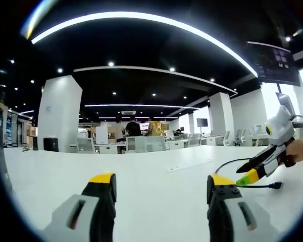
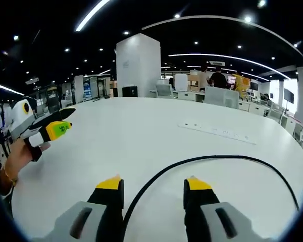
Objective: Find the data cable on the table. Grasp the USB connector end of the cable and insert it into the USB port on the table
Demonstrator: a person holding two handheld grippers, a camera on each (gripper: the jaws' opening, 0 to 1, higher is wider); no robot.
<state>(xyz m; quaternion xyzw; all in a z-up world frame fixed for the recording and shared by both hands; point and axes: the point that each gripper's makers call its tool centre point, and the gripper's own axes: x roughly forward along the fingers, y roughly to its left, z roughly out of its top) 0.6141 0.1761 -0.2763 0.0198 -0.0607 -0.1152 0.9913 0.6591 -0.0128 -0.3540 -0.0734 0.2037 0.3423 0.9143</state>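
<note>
In the left gripper view we see the L gripper (image 1: 161,181) w/ its jaws wide apart, nothing btw them, just bare white counter (image 1: 91,161) ahead. Right of its right jaw is the R gripper (image 1: 248,176), held by the right hand (image 1: 300,150), w/ its yellow-tipped jaws pointing down-left toward the counter. One stretch of the black data cable (image 1: 232,162) arcs from beside our right jaw's tip and passes behind the R gripper. Another stretch runs flat along the counter to the connector end (image 1: 276,185), which lies right of our right jaw and just below the R gripper. We can't tell if those jaws touch the cable. Ahead of the L jaws, a bit right of centre, lies a flat white port strip (image 1: 189,164), well apart from the connector end

In the right gripper view the R gripper (image 2: 154,185) also has its jaws wide. The data cable (image 2: 212,158) runs up btw them, nearer the left jaw & unclamped, then loops right across the counter past the right jaw. The port strip (image 2: 214,131) sits ahead & right of the jaws. Far left of the left jaw, the left hand (image 2: 17,156) holds the L gripper (image 2: 66,120) above the counter, jaws looking parted. Beyond the counter are a white pillar (image 2: 137,63), desks & a few ppl, too small for detail
</note>
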